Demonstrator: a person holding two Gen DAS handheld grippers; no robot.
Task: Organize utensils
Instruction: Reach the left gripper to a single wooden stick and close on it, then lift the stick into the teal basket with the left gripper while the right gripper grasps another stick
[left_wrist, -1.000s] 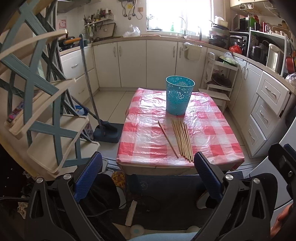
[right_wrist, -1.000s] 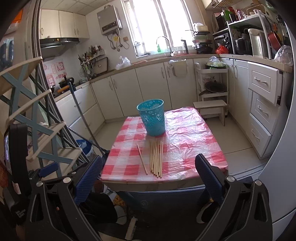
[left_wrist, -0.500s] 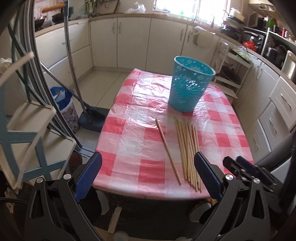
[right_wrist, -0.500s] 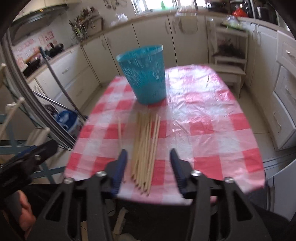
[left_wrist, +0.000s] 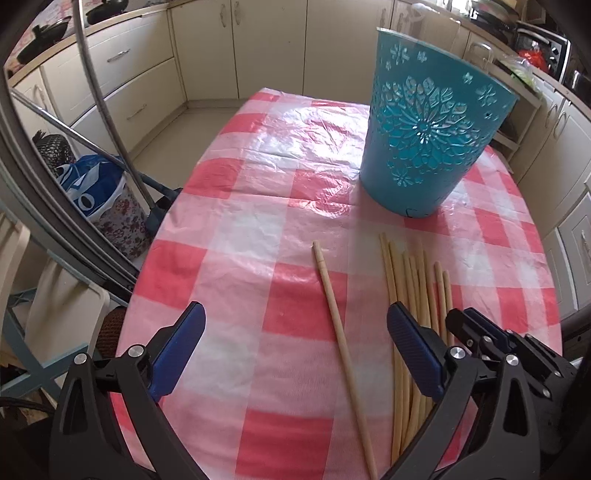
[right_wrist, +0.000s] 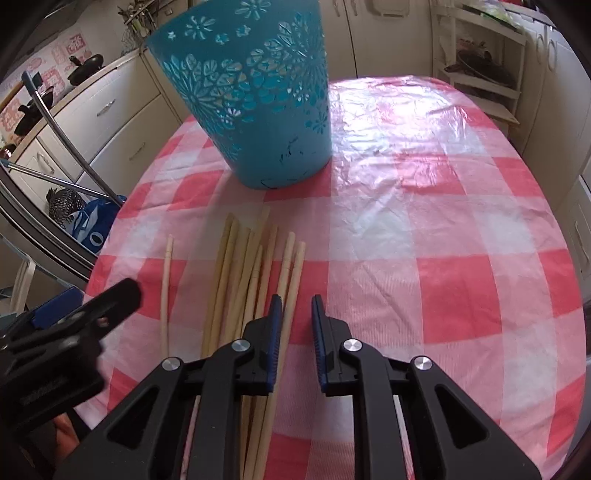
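Note:
Several wooden chopsticks (left_wrist: 413, 295) lie side by side on the red-checked tablecloth (left_wrist: 258, 229), with one single chopstick (left_wrist: 334, 314) apart to their left. A teal cut-out basket (left_wrist: 424, 136) stands upright behind them. My left gripper (left_wrist: 295, 350) is wide open and empty, low over the single chopstick. My right gripper (right_wrist: 296, 325) has its jaws narrowed to a small gap, empty, at the right edge of the chopstick bundle (right_wrist: 251, 273). The basket (right_wrist: 251, 92) and the single chopstick (right_wrist: 166, 280) also show in the right wrist view.
The table's front edge is just below both grippers. A broom handle (left_wrist: 107, 122) and a blue bag (left_wrist: 92, 192) stand on the floor to the left. Cabinets (left_wrist: 258, 48) line the far walls. A shelf rack (right_wrist: 476, 62) stands at the far right.
Both grippers moved forward and down over the table, close to the chopsticks. The right gripper's jaws narrowed from wide open to a small gap.

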